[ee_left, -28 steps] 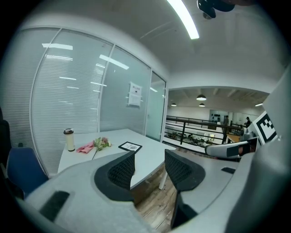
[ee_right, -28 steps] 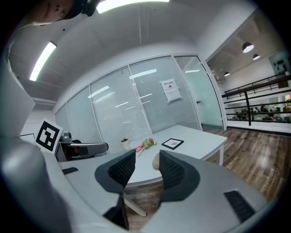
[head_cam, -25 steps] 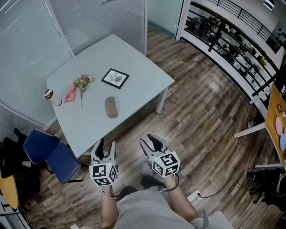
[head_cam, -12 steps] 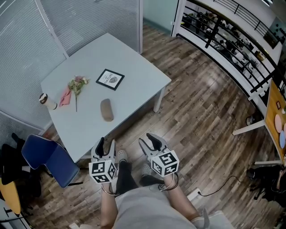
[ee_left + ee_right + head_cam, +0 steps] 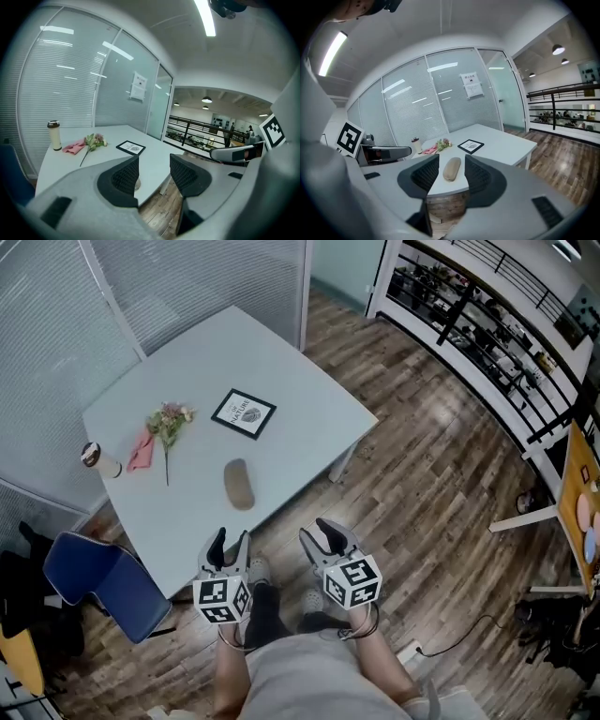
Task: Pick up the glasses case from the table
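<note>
Closer now: you've neared the tan oblong glasses case (image 5: 238, 484) | left gripper (image 5: 230, 540), right gripper (image 5: 319, 532) both spread, empty | likely light, stiff (maybe slick): pinch its narrow middle

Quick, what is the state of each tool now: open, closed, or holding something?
Left tool: open, holding nothing.
Right tool: open, holding nothing; the glasses case lies on the table.
</note>
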Motion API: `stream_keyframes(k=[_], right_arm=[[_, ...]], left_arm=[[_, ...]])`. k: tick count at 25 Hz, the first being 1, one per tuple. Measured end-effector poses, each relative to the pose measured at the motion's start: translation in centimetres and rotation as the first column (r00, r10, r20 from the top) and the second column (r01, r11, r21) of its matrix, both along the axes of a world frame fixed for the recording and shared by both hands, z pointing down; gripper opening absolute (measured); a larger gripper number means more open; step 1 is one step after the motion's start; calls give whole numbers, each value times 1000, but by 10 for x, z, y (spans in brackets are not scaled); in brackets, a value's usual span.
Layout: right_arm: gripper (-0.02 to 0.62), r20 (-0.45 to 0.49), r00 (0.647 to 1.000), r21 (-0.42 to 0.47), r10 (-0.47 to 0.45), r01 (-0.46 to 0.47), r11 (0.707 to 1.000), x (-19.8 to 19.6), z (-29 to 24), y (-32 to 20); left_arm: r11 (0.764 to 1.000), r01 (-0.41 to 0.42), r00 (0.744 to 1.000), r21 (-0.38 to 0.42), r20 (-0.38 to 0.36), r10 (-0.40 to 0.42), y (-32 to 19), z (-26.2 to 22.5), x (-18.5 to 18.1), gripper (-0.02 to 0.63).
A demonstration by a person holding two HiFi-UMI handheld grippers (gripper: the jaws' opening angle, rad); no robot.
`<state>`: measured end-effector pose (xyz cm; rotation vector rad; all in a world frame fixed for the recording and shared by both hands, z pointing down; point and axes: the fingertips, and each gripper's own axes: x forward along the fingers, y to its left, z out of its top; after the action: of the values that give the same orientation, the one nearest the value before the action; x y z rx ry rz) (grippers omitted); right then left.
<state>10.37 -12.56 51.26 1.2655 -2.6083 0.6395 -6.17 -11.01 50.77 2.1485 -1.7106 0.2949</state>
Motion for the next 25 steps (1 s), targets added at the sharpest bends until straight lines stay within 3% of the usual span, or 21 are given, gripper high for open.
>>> stream_keyframes(k=[11, 25], right_arm=[[167, -41, 998, -32, 48, -49, 998, -77, 14, -77], [179, -75, 996, -126, 49, -58, 990, -159, 66, -135]], left_arm=[[998, -69, 997, -16, -35, 68, -85, 10, -71, 195], [980, -182, 982, -75, -59, 178, -142, 45, -110, 195]])
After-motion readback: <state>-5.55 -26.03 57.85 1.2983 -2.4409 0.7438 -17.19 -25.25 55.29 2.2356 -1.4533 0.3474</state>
